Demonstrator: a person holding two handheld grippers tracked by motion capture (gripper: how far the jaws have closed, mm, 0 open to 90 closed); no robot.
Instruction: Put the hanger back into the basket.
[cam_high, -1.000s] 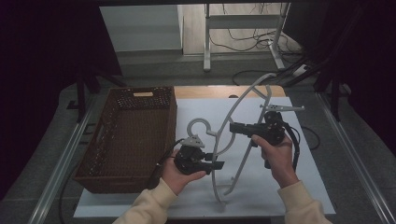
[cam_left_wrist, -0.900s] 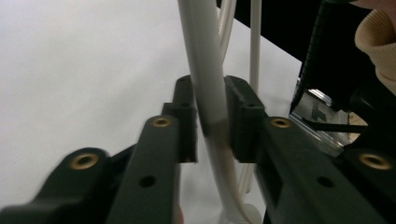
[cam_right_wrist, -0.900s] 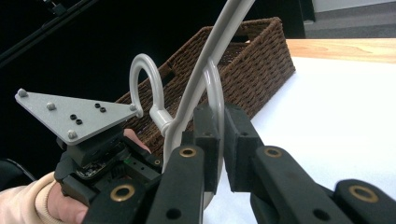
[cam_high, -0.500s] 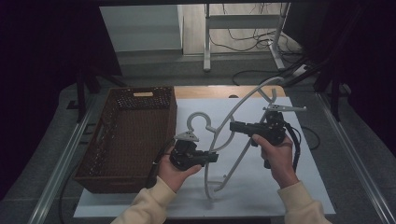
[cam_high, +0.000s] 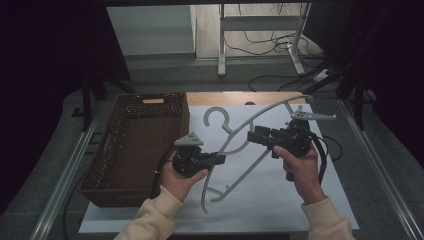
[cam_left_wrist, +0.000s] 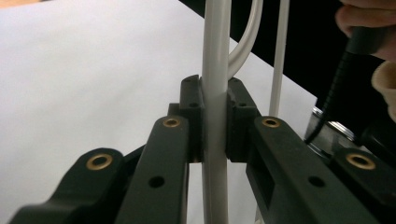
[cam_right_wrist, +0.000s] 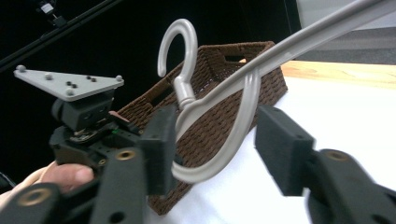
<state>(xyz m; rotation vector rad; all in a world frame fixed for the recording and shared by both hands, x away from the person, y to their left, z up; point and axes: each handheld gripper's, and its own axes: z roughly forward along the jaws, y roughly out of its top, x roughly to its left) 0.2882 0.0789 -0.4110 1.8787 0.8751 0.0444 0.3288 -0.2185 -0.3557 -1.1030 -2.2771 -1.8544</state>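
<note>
A pale grey plastic hanger (cam_high: 218, 108) is held tilted above the white sheet (cam_high: 280, 200), its hook pointing away from me. My left gripper (cam_high: 220, 160) is shut on one of its arms; in the left gripper view the jaws (cam_left_wrist: 215, 116) clamp the hanger's bar (cam_left_wrist: 215, 56) from both sides. My right gripper (cam_high: 252, 136) is open at the hanger's middle. In the right gripper view its pads stand wide apart (cam_right_wrist: 217, 140) around the curved inner loop under the hanger's neck (cam_right_wrist: 184, 95), not touching it.
A brown wicker basket (cam_high: 107, 145) stands to the left of the sheet, close to my left hand, and its wall (cam_right_wrist: 219, 60) rises behind the hook. Cables trail from both grippers. The table's wooden edge (cam_high: 235, 98) runs along the far side.
My left gripper has carried the hanger a little up and to the left, and its lower end swung toward the basket. The right gripper has stayed nearly still and open.
</note>
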